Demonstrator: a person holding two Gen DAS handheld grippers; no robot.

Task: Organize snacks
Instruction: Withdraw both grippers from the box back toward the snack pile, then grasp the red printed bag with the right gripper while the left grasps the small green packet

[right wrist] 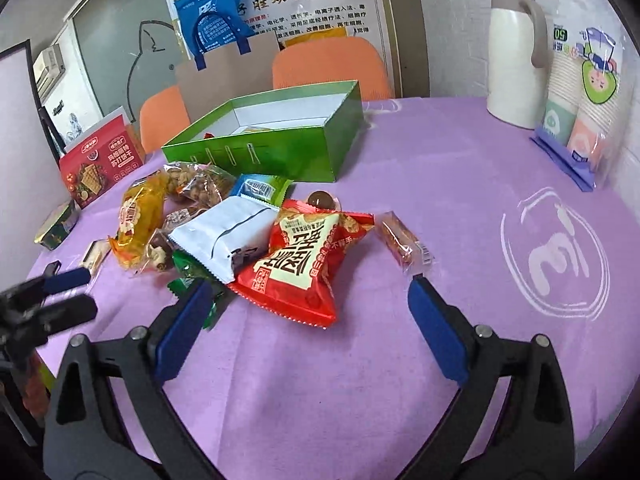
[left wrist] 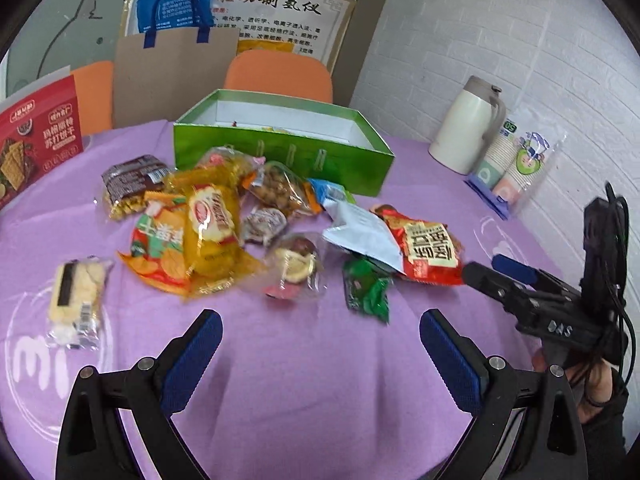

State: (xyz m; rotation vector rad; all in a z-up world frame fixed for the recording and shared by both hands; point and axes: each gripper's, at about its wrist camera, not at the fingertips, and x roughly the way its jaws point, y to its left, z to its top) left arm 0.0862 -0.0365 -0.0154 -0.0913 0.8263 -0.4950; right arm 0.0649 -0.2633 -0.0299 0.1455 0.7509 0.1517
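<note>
Several snack packs lie in a heap on the purple tablecloth (left wrist: 304,368) in front of an open green box (left wrist: 280,156) (right wrist: 256,152). Among them are a red bag (left wrist: 430,248) (right wrist: 304,256), a white bag (left wrist: 360,232) (right wrist: 224,232), a small green packet (left wrist: 366,288), a yellow bag (left wrist: 212,232) and a clear-wrapped pastry (left wrist: 76,296). My left gripper (left wrist: 320,328) (right wrist: 86,292) hovers open just short of the heap, holding nothing. My right gripper (right wrist: 310,286) (left wrist: 482,267) is open too, its fingers on either side of the red bag's near end.
A cream thermos (right wrist: 516,56) and a pack of paper cups (right wrist: 580,104) stand at the back right by the brick wall. A red cracker box (left wrist: 36,144) stands at the far left. Orange chairs (left wrist: 280,76) sit behind the table. A small wrapped bar (right wrist: 402,240) lies apart, right of the red bag.
</note>
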